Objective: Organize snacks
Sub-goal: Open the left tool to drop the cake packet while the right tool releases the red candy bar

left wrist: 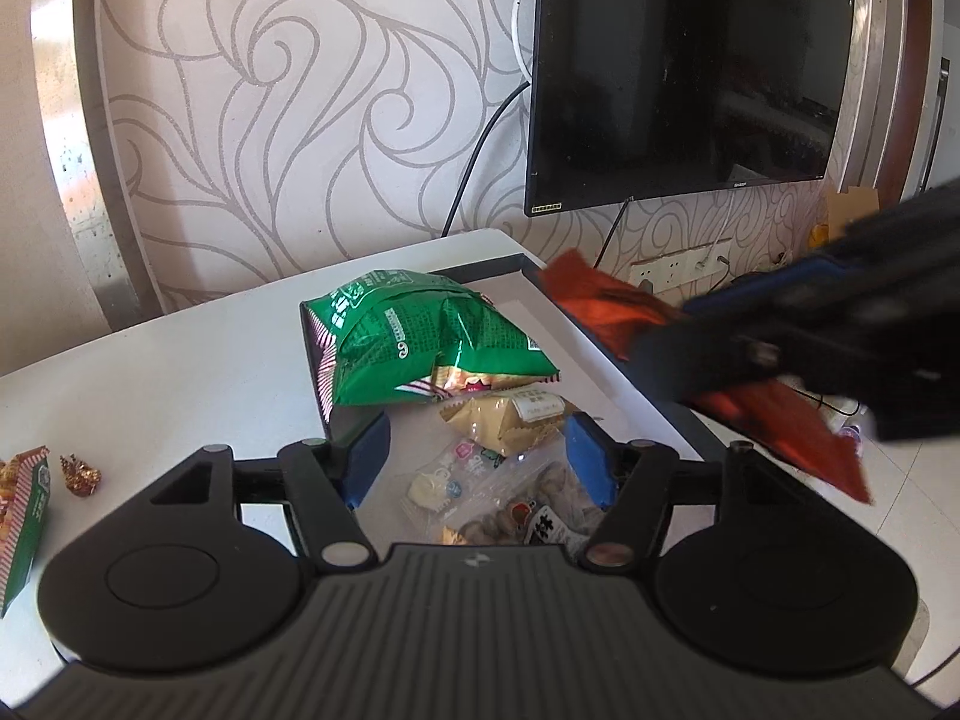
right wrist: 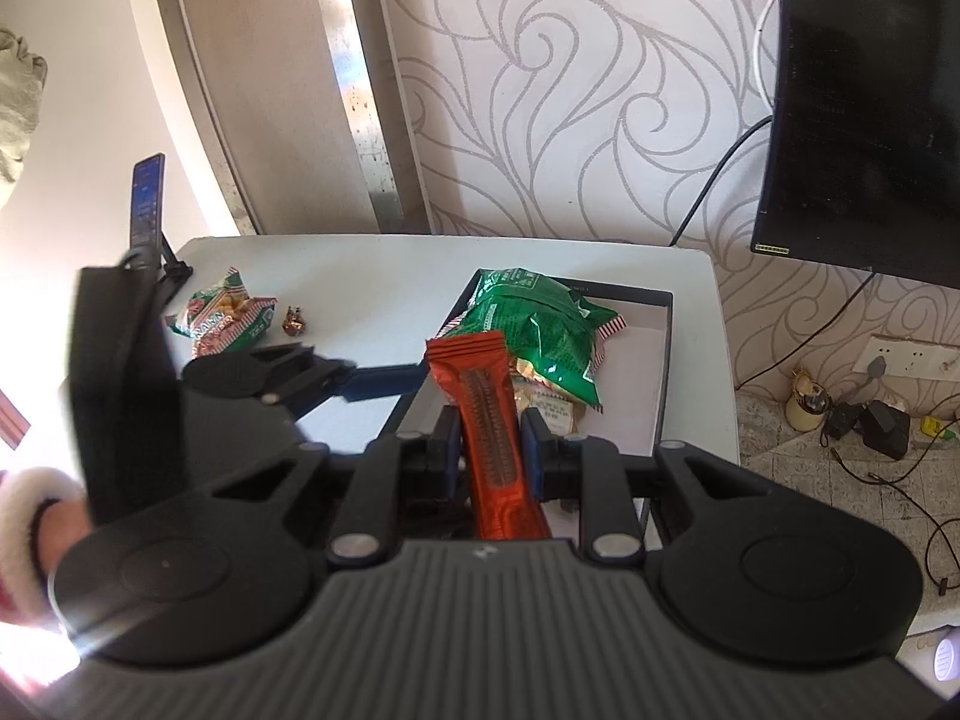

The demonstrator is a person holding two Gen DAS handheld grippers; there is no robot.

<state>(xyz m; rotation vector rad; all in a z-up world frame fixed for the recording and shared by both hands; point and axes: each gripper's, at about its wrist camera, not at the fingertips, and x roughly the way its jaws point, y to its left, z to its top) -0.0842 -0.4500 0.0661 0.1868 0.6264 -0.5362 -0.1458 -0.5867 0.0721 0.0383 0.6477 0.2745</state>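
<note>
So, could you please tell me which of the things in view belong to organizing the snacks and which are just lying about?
Belong to the job:
- orange snack bar, clamped in the right gripper
- box holding the green bag and small packets
- striped snack pack and wrapped candy, on the table outside the box
- left gripper, open

Just lying about:
- phone on stand
- television
- wall socket

Black TV [left wrist: 690, 72] on swirl-pattern wallpaper [left wrist: 288, 120], dark cable [left wrist: 480, 150] hanging beside it. White wall socket [right wrist: 900, 357] low on wall, plugs and tangled cords [right wrist: 888, 450] on tiled floor below. Phone [right wrist: 146, 204] upright on stand at white table's [right wrist: 372, 276] far-left corner.
</note>
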